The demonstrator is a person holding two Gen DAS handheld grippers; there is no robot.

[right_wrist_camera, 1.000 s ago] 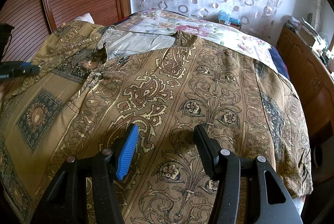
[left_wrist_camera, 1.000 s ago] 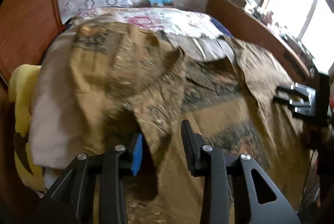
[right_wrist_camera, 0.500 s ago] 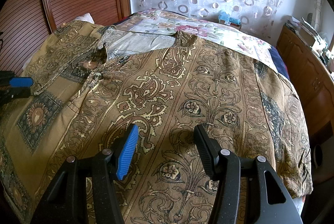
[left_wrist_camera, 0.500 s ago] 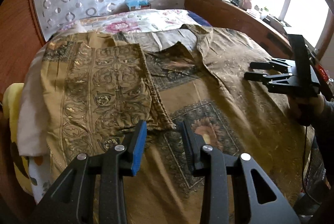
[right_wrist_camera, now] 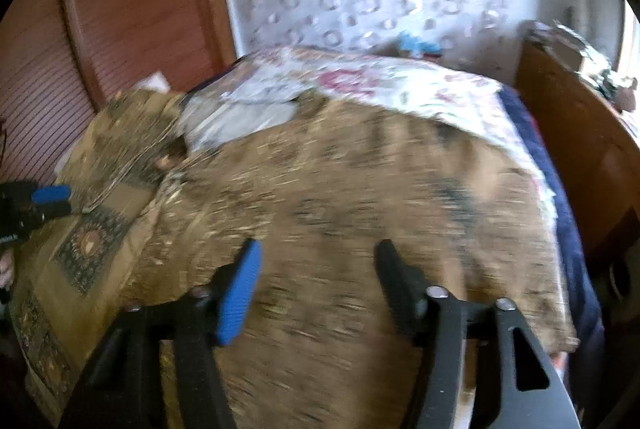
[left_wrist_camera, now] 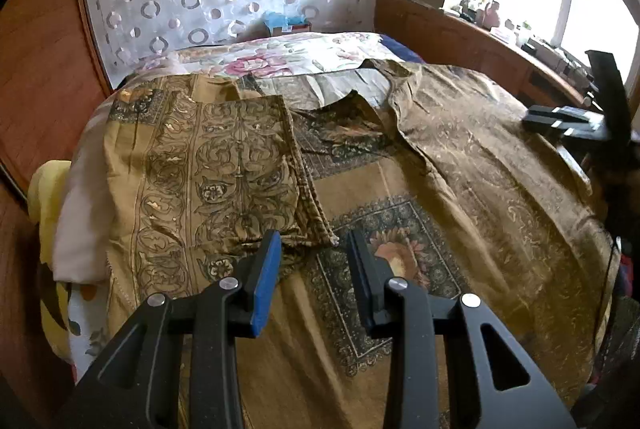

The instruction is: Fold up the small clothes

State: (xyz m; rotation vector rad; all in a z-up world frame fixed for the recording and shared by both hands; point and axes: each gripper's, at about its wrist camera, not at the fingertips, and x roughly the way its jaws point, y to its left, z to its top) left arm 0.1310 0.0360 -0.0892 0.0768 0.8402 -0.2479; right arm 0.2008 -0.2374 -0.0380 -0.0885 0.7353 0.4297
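A brown and gold patterned shirt (left_wrist_camera: 400,197) lies spread open on the bed. Its left panel (left_wrist_camera: 216,173) is folded over and lies flat. My left gripper (left_wrist_camera: 314,249) is open and empty, just in front of the folded panel's lower corner. My right gripper (right_wrist_camera: 318,261) is open and empty above the shirt's right panel (right_wrist_camera: 360,197); that view is blurred by motion. The right gripper also shows at the right edge of the left wrist view (left_wrist_camera: 560,119), and the left gripper at the left edge of the right wrist view (right_wrist_camera: 48,201).
A floral bedsheet (left_wrist_camera: 280,57) covers the far end of the bed. A wooden headboard (left_wrist_camera: 36,69) stands on the left, a wooden cabinet (left_wrist_camera: 460,41) with clutter on the right below a window. A yellow cushion (left_wrist_camera: 44,197) sits at the bed's left edge.
My left gripper has let go of the left panel, which now lies flat and folded over. My right gripper has started moving, blurring its view.
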